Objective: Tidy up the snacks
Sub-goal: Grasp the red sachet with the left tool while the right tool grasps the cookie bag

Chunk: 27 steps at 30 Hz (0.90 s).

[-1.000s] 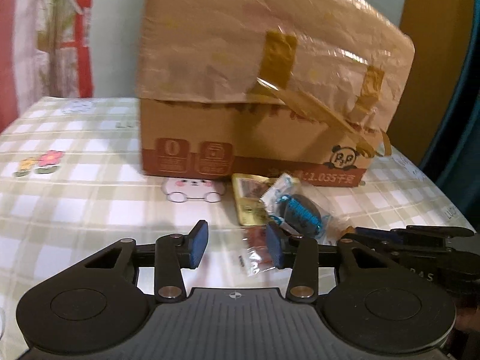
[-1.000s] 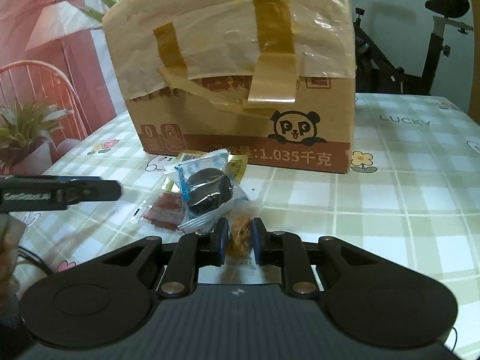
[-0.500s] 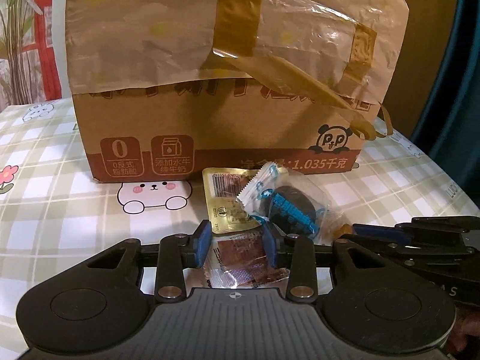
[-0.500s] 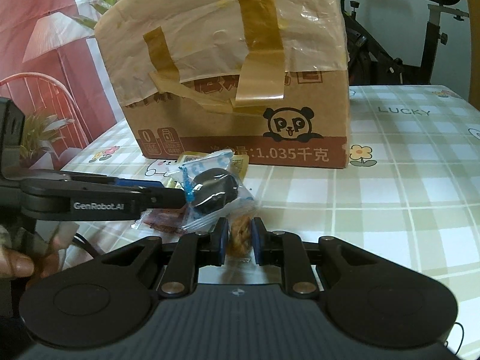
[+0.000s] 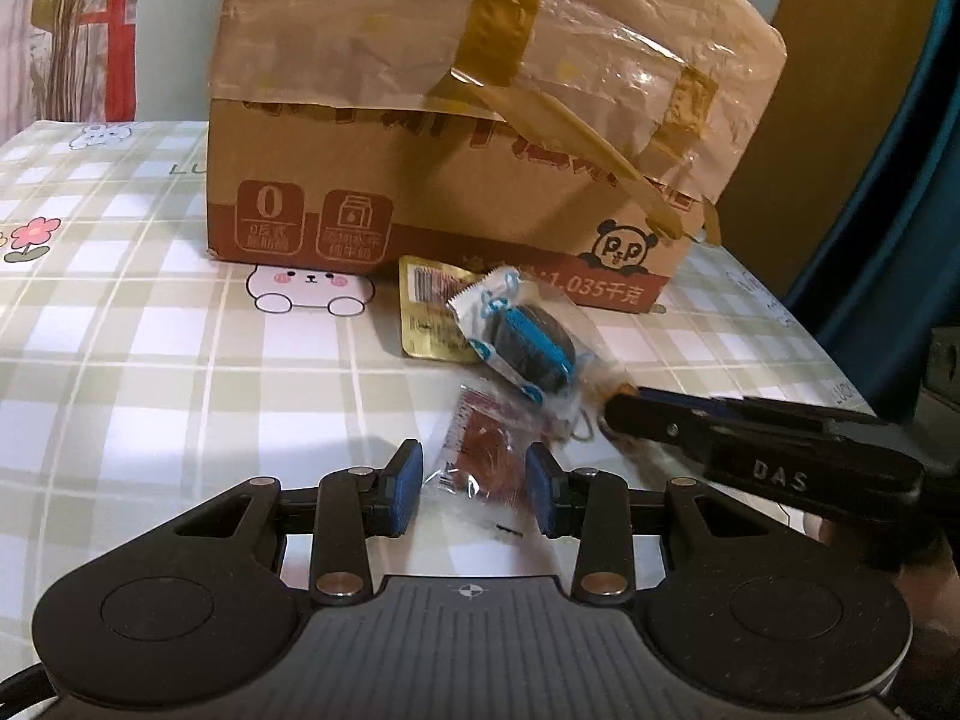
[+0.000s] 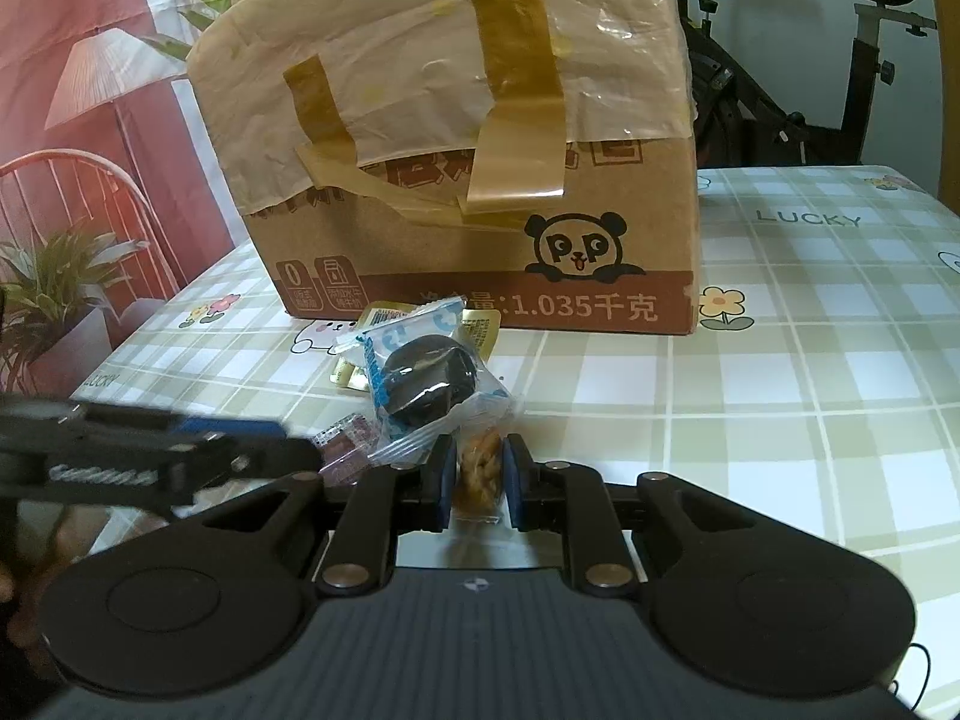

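A small pile of wrapped snacks lies in front of a taped cardboard box [image 5: 456, 138] [image 6: 480, 180]. The pile holds a dark round cookie in a clear blue-printed wrapper [image 5: 528, 348] [image 6: 429, 381], a gold packet [image 5: 429, 312] [image 6: 480, 324] and a reddish-brown snack in clear wrap [image 5: 486, 462] [image 6: 345, 450]. My left gripper [image 5: 474, 495] is open, its pads on either side of the reddish snack. My right gripper [image 6: 477, 483] is shut on a small brown nutty snack [image 6: 477, 468]. It shows from the side in the left wrist view [image 5: 618, 414].
The table has a green and white checked cloth [image 5: 150, 330] [image 6: 810, 360] with cartoon prints. An exercise bike [image 6: 840, 60] stands behind the table at the right. A potted plant [image 6: 48, 294] and a red chair are off the table's left edge.
My left gripper has pulled back a little and widened slightly around the reddish snack. The right gripper has stayed shut on the brown snack and barely moved.
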{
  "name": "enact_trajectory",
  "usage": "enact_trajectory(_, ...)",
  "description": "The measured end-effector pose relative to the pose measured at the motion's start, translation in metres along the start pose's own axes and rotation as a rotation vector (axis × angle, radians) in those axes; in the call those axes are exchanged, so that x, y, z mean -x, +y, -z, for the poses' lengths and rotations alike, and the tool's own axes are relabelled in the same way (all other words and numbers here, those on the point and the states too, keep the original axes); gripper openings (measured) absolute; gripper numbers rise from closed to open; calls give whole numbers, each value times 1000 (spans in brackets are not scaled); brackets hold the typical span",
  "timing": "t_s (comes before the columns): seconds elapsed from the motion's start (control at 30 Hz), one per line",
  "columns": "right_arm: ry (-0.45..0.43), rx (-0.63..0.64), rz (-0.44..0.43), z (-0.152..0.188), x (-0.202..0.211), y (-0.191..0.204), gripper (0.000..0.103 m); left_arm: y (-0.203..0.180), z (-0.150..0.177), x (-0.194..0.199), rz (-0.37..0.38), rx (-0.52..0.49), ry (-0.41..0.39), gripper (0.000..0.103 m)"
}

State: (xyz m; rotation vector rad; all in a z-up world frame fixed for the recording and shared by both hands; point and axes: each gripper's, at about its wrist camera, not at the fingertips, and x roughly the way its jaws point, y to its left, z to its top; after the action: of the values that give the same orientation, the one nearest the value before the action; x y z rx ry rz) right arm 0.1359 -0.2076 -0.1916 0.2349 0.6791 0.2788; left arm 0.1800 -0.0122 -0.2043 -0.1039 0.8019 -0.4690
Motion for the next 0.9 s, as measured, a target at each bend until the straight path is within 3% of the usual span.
enact_trajectory(0.1,0,1,1,0,0,0,18,-5,-2,-2,-17,-36,2,42)
enact_trajectory(0.17,0,1,0,0,0,0,18,-9,-3,-3,-31,-62,-8,54)
enact_trajectory(0.43,0,-1,-1,0,0,0,18,-23,-6,-17,-60,-145,-4,59)
enact_trajectory(0.77,0,-7,-3,0,0,0,18,-43,8,-21,-140,-262,-21,59)
enact_trajectory(0.8,0,-7,-3,0,0,0,18,-44,8,-20,-145,-259,-21,58)
enact_trajectory(0.83,0,-6,-3,0,0,0,18,-44,8,-19,-141,-258,-22,47)
enact_trajectory(0.9,0,-10,-6,0,0,-1,18,-44,9,-15,-141,-256,-21,44)
